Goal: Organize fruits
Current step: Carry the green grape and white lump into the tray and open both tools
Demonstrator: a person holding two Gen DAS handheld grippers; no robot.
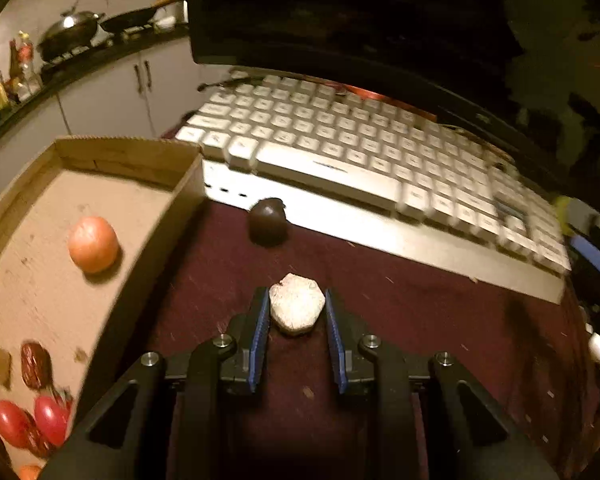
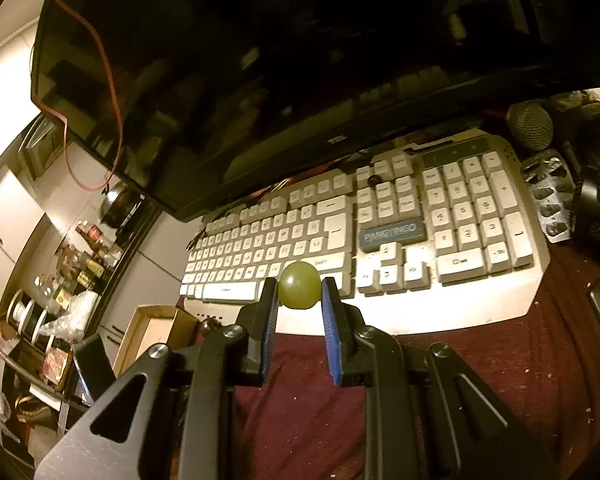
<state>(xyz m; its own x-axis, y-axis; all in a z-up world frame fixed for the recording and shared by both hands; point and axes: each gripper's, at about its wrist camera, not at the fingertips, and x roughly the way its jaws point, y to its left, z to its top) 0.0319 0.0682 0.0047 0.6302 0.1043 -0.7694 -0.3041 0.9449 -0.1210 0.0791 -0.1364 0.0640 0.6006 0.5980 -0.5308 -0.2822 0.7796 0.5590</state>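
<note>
Bare cloth (image 1: pixel 400 320) btwn box wall (image 1: pixel 156 240) & keyboard (image 1: pixel 340 148); dark fruit (image 1: pixel 269 222) blocks ahead.

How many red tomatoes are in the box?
2, side by side in the near corner of the box: one tomato, another tomato to its right. The frame edge may hide more.
</note>
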